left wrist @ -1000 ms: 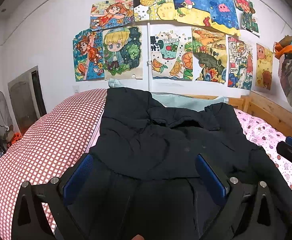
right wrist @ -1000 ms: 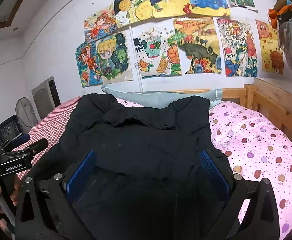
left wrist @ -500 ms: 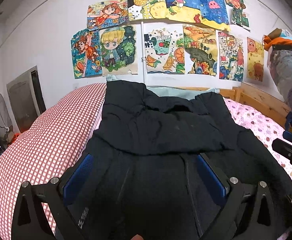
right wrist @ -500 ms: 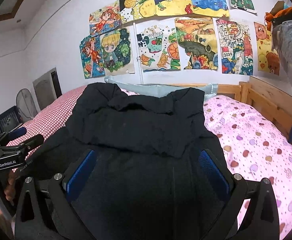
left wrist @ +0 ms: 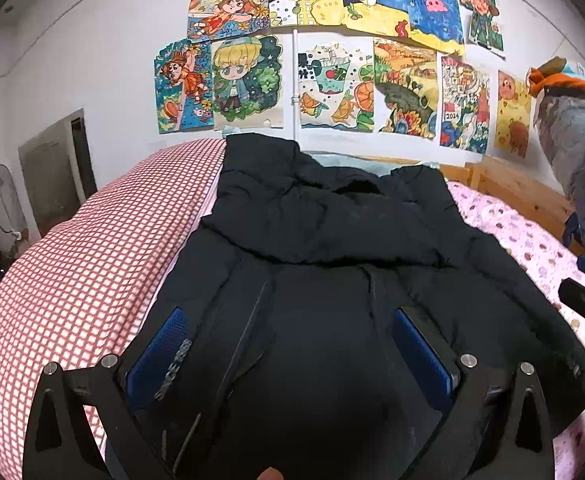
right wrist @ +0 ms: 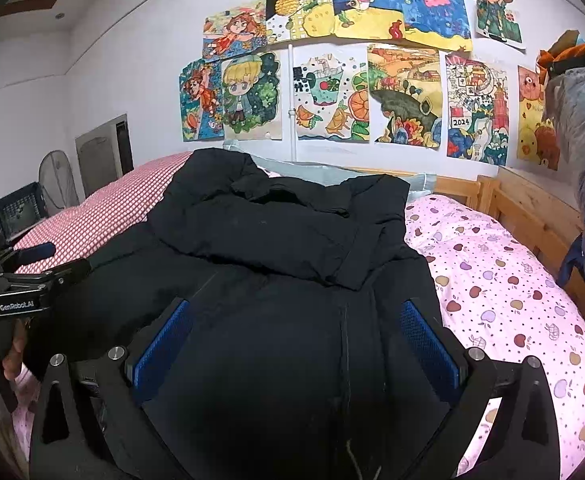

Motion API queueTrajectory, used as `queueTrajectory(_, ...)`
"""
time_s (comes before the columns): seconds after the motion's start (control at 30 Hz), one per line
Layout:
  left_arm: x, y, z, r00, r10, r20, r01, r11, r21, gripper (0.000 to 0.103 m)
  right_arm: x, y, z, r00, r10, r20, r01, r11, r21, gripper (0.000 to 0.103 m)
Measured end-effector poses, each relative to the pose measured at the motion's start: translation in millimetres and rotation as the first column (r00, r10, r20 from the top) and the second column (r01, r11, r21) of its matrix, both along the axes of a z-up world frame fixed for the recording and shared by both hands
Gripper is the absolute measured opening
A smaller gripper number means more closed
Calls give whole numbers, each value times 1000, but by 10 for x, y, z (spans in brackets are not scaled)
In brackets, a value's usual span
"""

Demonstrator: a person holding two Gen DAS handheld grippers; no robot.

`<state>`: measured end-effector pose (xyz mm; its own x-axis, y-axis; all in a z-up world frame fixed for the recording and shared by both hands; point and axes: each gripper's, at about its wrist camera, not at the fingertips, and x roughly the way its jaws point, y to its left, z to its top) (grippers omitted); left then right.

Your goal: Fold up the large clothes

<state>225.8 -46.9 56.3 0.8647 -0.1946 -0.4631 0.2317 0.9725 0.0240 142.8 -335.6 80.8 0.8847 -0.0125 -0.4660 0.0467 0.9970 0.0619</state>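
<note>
Both grippers (left wrist: 288, 344) (right wrist: 292, 340) spread wide above black coat (left wrist: 332, 240), checked quilt (left wrist: 92, 248) left, pink sheet (right wrist: 492, 280) right, drawings (right wrist: 332, 92) behind.

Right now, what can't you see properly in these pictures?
- Black jacket: its bottom hem, both views, cut off by the lower edge, behind the left gripper and right gripper.
- Blue pillow: mostly behind the jacket.
- Mattress middle: under the jacket.
- Wall drawings: writing too small.
</note>
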Motion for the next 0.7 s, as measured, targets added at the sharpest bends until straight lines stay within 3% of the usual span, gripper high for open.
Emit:
queueTrajectory(0.47,-248,107,-278,1000,-13,-19,14,997,77,103,-200,177,-265,997,48,-61,-49,999,-6,101)
queueTrajectory(0.7,-451,18,-357,999,-42,32,35,980,195,103,-380,146,-382,994,54,-97,-55,998,-5,101)
